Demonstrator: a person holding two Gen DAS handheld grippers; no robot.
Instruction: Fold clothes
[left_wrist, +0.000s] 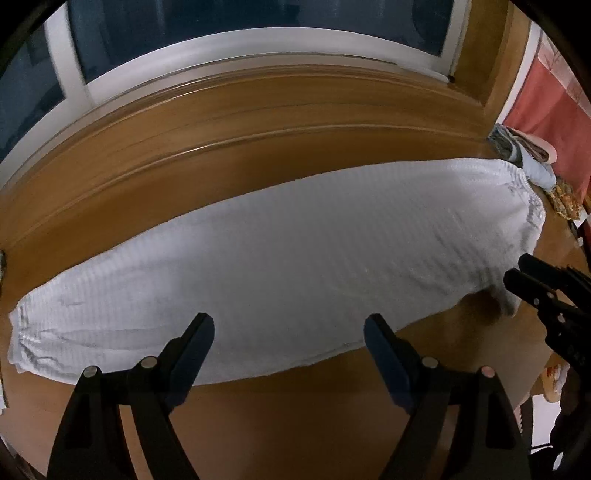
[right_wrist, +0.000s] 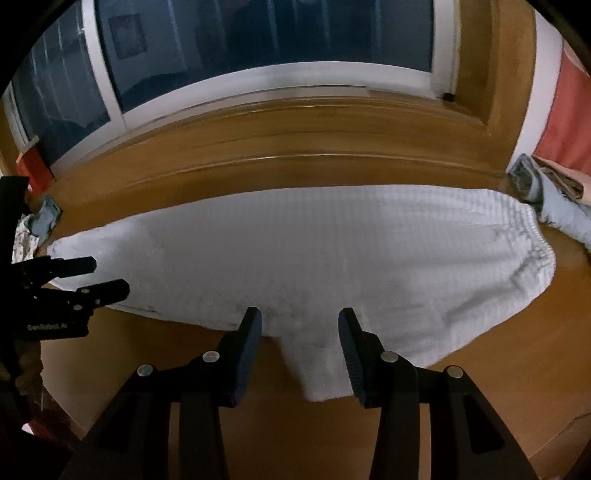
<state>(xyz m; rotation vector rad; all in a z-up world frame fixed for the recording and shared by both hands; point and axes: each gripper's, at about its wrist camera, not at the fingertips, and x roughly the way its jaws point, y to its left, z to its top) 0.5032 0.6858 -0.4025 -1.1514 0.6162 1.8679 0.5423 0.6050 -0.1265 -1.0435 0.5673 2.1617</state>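
Observation:
White ribbed trousers (left_wrist: 280, 254) lie flat lengthwise on the wooden table (left_wrist: 295, 424), waistband at the right end. They also show in the right wrist view (right_wrist: 314, 251). My left gripper (left_wrist: 290, 321) is open and empty, its jaws wide apart over the garment's near edge. My right gripper (right_wrist: 299, 314) is open, hovering over the near edge where a flap of fabric (right_wrist: 317, 369) sticks out toward me between the fingers. The right gripper shows at the right of the left wrist view (left_wrist: 517, 269), the left gripper at the left of the right wrist view (right_wrist: 110, 275).
A pile of folded clothes (right_wrist: 554, 192) lies at the table's far right corner, beside a red curtain (right_wrist: 569, 122). Crumpled clothing (right_wrist: 33, 229) sits at the far left. A wooden sill (left_wrist: 258, 122) and window (right_wrist: 258, 37) run behind the table.

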